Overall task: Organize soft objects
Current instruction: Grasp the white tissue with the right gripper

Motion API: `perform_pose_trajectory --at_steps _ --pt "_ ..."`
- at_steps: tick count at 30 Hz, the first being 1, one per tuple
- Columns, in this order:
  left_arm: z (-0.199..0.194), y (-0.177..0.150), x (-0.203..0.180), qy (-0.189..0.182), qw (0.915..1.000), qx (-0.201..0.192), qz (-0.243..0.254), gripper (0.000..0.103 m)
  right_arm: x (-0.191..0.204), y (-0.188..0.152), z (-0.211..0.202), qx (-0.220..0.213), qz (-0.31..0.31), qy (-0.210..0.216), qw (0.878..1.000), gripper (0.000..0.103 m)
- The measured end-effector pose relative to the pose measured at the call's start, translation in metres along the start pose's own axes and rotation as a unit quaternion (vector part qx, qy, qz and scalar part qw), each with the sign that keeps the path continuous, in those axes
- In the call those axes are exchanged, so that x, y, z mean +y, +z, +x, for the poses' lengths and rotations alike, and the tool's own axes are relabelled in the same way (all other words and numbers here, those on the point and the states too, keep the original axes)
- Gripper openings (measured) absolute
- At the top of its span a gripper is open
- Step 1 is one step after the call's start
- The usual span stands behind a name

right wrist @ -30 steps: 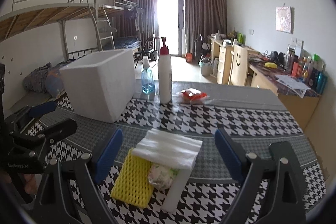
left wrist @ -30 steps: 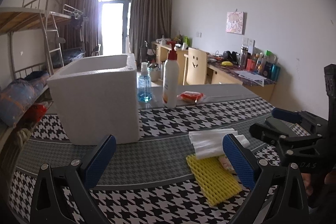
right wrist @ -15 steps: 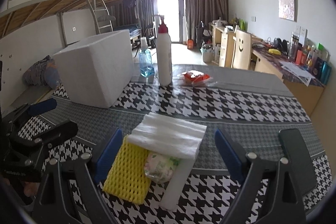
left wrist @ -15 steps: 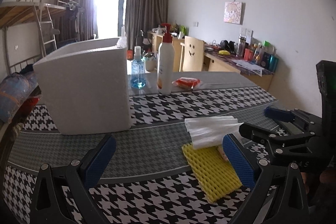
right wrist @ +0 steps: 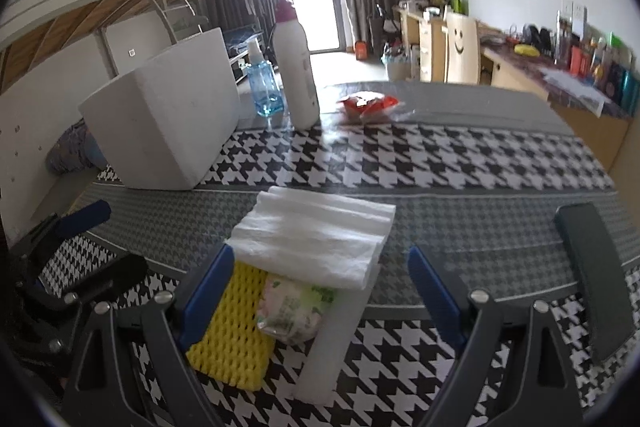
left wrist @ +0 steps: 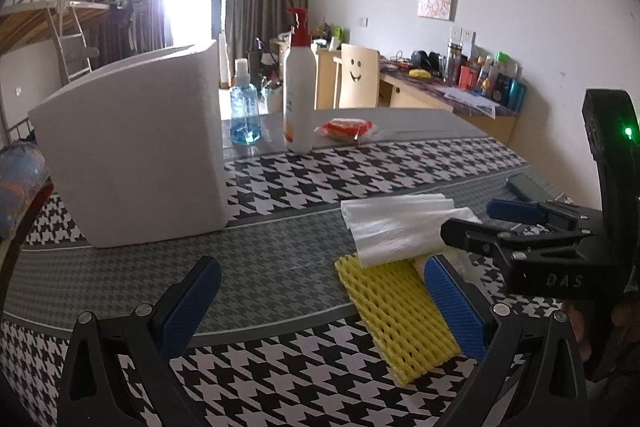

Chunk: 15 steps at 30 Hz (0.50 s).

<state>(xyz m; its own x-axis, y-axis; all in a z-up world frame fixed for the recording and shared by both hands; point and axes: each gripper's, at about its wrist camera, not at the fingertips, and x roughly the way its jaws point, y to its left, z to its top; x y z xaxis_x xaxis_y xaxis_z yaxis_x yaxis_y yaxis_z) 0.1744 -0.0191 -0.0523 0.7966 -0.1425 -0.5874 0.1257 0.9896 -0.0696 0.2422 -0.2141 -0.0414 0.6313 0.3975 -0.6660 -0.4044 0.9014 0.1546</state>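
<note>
A pile of soft things lies on the houndstooth tablecloth: a folded white foam sheet [right wrist: 320, 235] on top, a yellow foam net [right wrist: 236, 323], a small floral tissue pack [right wrist: 294, 307] and a white foam strip [right wrist: 340, 339] under it. The sheet [left wrist: 396, 227] and net [left wrist: 400, 311] also show in the left wrist view. My right gripper [right wrist: 320, 291] is open, low over the pile, its fingers either side of the tissue pack. My left gripper [left wrist: 320, 307] is open and empty, left of the pile. A white foam box [left wrist: 136, 155] stands at the left.
A lotion pump bottle [left wrist: 298, 87], a blue spray bottle [left wrist: 244, 107] and a red snack packet [left wrist: 346, 129] stand behind on the table. A dark phone [right wrist: 592, 275] lies to the right of the pile. Desks and a bunk bed are beyond.
Both grippers have moved forward and lower toward the pile. The right gripper's fingers now straddle the tissue pack. Nothing was grasped.
</note>
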Motion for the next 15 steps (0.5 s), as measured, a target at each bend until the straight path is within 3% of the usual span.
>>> perform_pose_trajectory --at_steps 5,9,10,15 --pt "0.006 -0.001 -0.002 -0.007 0.9999 0.010 0.002 0.102 -0.007 0.002 0.010 0.018 0.018 0.010 1.000 0.073" --pt "0.007 -0.001 -0.001 -0.004 0.9999 0.009 0.000 0.102 -0.011 0.001 0.016 0.035 0.030 0.028 0.999 0.068" --pt "0.007 -0.001 -0.001 -0.004 0.9999 0.010 -0.001 0.102 -0.010 0.001 0.018 0.039 0.029 0.029 0.998 0.058" --pt "0.011 0.000 -0.002 -0.005 0.9999 0.015 0.000 0.102 -0.013 0.000 0.022 0.048 0.033 0.030 0.998 0.034"
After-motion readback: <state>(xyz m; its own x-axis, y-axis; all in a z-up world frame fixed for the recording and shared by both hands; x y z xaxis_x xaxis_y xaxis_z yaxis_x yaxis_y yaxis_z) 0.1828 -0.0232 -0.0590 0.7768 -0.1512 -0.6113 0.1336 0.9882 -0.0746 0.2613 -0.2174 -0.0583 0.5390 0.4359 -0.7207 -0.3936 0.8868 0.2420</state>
